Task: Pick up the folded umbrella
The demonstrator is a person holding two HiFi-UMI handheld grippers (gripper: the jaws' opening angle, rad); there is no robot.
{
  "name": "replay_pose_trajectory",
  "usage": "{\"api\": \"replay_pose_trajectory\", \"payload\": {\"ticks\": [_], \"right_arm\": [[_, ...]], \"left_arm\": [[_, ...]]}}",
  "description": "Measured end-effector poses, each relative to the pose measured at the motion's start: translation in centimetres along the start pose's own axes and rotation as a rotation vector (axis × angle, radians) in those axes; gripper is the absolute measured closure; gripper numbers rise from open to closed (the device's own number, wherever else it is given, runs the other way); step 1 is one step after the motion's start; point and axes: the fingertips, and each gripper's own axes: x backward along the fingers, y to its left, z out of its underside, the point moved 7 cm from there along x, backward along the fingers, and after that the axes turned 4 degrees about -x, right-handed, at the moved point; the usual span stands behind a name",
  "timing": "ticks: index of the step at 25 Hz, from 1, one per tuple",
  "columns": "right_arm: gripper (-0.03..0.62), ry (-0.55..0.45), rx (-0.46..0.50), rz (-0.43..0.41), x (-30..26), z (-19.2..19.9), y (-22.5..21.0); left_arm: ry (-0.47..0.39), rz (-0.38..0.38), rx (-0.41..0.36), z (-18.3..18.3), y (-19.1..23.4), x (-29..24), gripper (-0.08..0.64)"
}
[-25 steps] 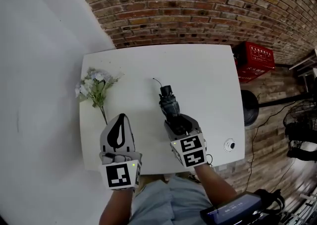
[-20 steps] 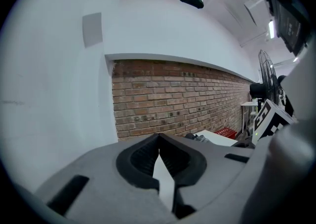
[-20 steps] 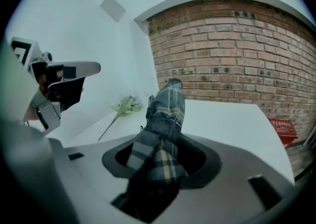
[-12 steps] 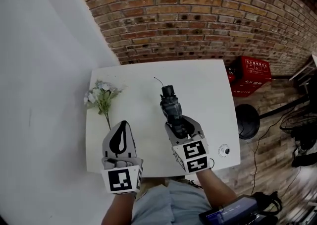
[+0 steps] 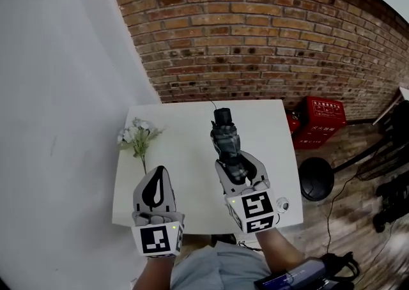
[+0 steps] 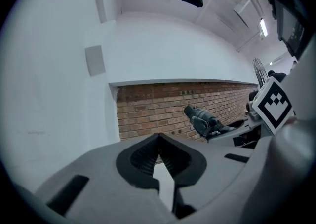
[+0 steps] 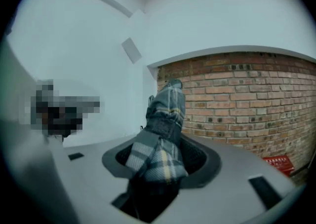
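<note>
The folded umbrella (image 5: 226,140) is dark grey plaid with a black cap and a thin cord at its far end. My right gripper (image 5: 238,168) is shut on its near end and holds it in the air above the white table (image 5: 185,161). In the right gripper view the plaid cloth (image 7: 163,129) fills the gap between the jaws and points toward the brick wall. My left gripper (image 5: 155,185) hangs over the table's near left part, its fingertips met and nothing between them. The left gripper view shows the umbrella (image 6: 201,118) off to the right.
A bunch of pale flowers (image 5: 137,135) lies at the table's left edge. A small round white object (image 5: 282,204) sits near the front right corner. A red crate (image 5: 321,122) and a black round stool (image 5: 316,179) stand on the floor to the right. A brick wall (image 5: 255,39) lies behind.
Both grippers have risen. The right one has carried the umbrella up off the table, and its far end now points more toward the wall. The left gripper stays shut and empty.
</note>
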Motion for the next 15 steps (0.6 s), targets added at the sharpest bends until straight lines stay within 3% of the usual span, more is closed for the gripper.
{"api": "replay_pose_trajectory", "payload": {"ticks": [9,15], "right_arm": [[0.385,-0.213,0.106,0.008,3.7,-6.6,0.9],[0.385,-0.304,0.163,0.022,5.6,-9.4,1.6]], "left_arm": [[-0.106,-0.062,-0.015,-4.1,0.9,1.8,0.554],[-0.154,-0.108,-0.008,-5.5,2.4,2.7,0.554]]}}
